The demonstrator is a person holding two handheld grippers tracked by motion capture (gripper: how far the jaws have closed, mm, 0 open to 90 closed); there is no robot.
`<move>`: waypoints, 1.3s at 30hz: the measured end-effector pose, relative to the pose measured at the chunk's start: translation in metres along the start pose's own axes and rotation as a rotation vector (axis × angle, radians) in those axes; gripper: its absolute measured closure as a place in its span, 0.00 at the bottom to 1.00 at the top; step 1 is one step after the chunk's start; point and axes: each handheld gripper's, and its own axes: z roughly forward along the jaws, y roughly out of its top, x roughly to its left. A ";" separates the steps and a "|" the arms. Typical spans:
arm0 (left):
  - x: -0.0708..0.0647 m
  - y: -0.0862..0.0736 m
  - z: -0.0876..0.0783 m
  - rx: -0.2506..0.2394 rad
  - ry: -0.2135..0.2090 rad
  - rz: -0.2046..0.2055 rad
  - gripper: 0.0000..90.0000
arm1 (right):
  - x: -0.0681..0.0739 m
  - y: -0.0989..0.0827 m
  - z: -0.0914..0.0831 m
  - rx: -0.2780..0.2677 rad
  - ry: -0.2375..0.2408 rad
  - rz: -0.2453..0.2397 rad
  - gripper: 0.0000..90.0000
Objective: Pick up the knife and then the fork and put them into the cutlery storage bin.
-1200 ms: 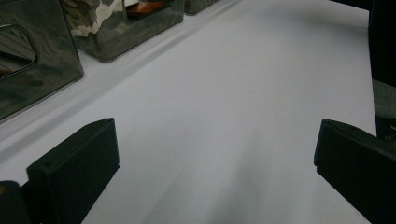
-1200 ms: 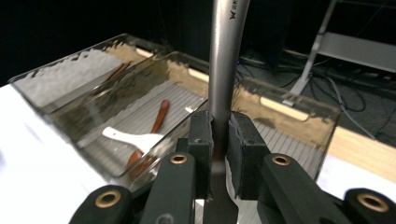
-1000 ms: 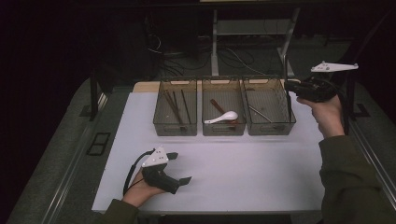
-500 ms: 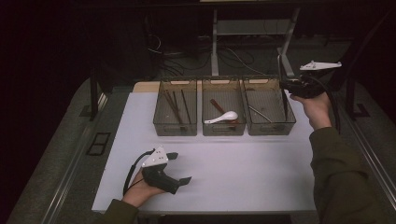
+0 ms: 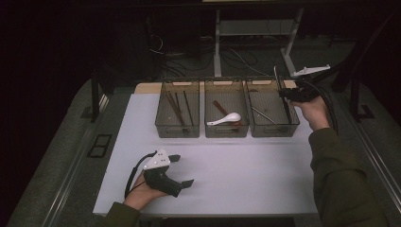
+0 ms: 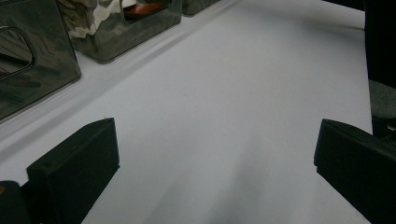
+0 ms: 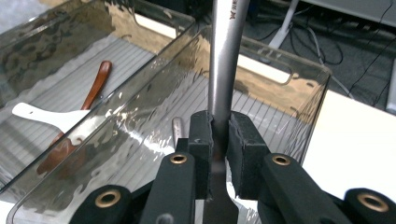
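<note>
Clamping a metal utensil handle (image 7: 223, 70), the right gripper (image 7: 219, 154) holds it over the right-hand clear bin (image 5: 273, 108), where another metal utensil (image 5: 263, 115) lies. The middle bin (image 5: 226, 113) holds a white spoon (image 5: 226, 118); red markings on the handle are unreadable. The left gripper (image 5: 182, 170) rests with its jaws wide on the table (image 5: 246, 165).

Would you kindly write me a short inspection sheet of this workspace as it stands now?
Surface: white table, bare in front of the bins.
Job's things: metal utensil gripped over right bin; another metal utensil inside.
Clutter: middle bin with white spoon and brown spoon; left bin with dark sticks.
Grippers: right gripper shut on the utensil; left gripper open, on the table.
Cables: floor cables behind.
Surroundings: dark; metal stand.
</note>
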 end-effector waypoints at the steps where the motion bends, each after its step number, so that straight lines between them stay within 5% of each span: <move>1: 0.000 0.000 0.000 0.001 0.000 0.000 0.00 | 0.000 0.000 0.002 0.013 0.001 0.000 0.88; 25: -0.001 0.001 -0.001 -0.008 -0.009 0.001 0.00 | 0.015 0.014 0.062 0.269 -0.016 -0.055 0.86; 39: -0.001 0.001 0.000 -0.002 -0.007 0.003 0.00 | 0.011 0.016 0.045 0.155 0.042 0.027 0.61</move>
